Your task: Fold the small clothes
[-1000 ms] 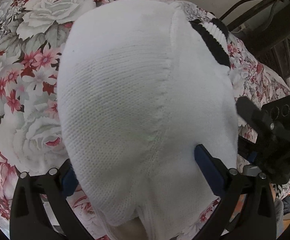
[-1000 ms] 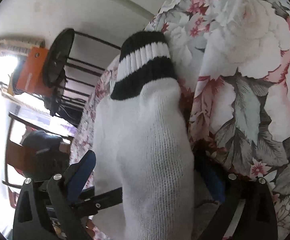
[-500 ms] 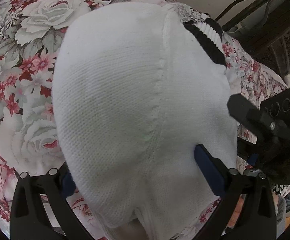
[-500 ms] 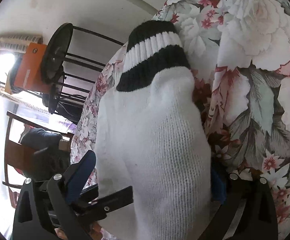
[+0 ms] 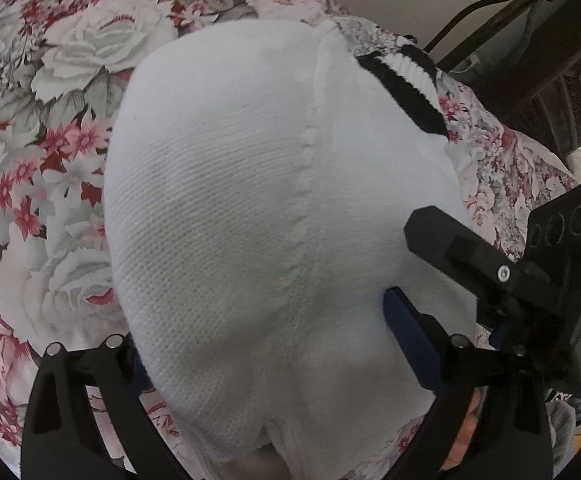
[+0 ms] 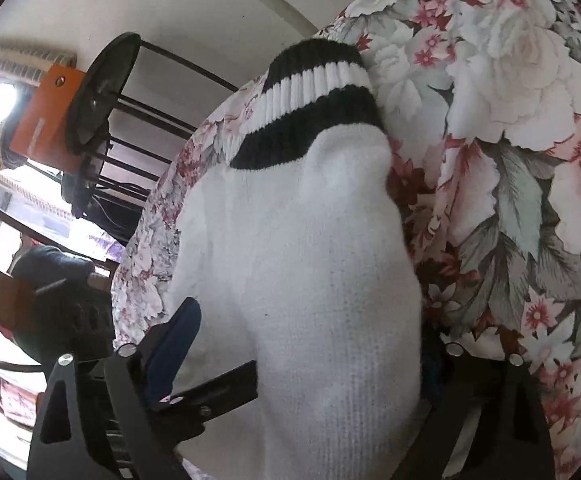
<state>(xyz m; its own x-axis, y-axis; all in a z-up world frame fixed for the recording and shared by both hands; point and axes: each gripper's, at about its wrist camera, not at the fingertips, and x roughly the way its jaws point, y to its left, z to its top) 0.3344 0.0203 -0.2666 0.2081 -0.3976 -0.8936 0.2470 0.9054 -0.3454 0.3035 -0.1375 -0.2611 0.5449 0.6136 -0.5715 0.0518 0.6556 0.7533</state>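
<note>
The white sock [image 5: 250, 216] is laid lengthwise away from both cameras on the floral cloth [image 5: 50, 128], striped cuff [image 6: 310, 100] farthest. It is straddled by the left gripper [image 5: 266, 344] and right gripper [image 6: 302, 344], jaws apart.

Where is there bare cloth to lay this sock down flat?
Free: floral cloth left of the white sock, and the patch right of its striped cuff. Crowded: near the left gripper, where the right gripper sits close.

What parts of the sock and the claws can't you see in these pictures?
- Left wrist view: the sock covers the left claw, so whether it pinches is unclear.
- Left wrist view: the sock's near end is cut off by the bottom edge.
- Right wrist view: the sock hides the right claw's right blue pad.
- Both views: the flowered cloth under the sock is hidden.
</note>
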